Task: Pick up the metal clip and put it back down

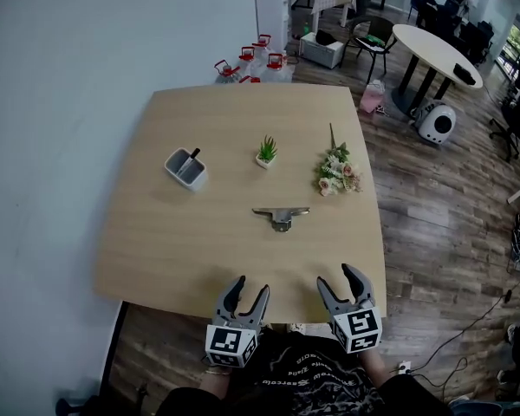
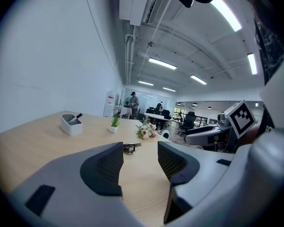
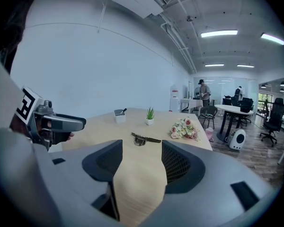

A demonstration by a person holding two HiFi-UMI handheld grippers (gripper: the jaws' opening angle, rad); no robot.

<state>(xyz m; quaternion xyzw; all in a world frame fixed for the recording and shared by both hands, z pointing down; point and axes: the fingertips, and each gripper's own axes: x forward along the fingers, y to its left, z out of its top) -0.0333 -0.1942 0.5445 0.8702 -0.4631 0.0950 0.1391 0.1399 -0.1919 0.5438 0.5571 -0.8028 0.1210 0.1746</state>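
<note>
The metal clip lies flat on the wooden table, near its middle. It shows ahead between the jaws in the left gripper view and in the right gripper view. My left gripper hovers at the table's near edge, open and empty. The right gripper is beside it at the near edge, also open with nothing in it. Both are well short of the clip.
A grey holder with a dark pen stands at the left. A small potted plant and a flower bouquet sit beyond the clip. Water jugs, a round table and chairs stand on the floor beyond.
</note>
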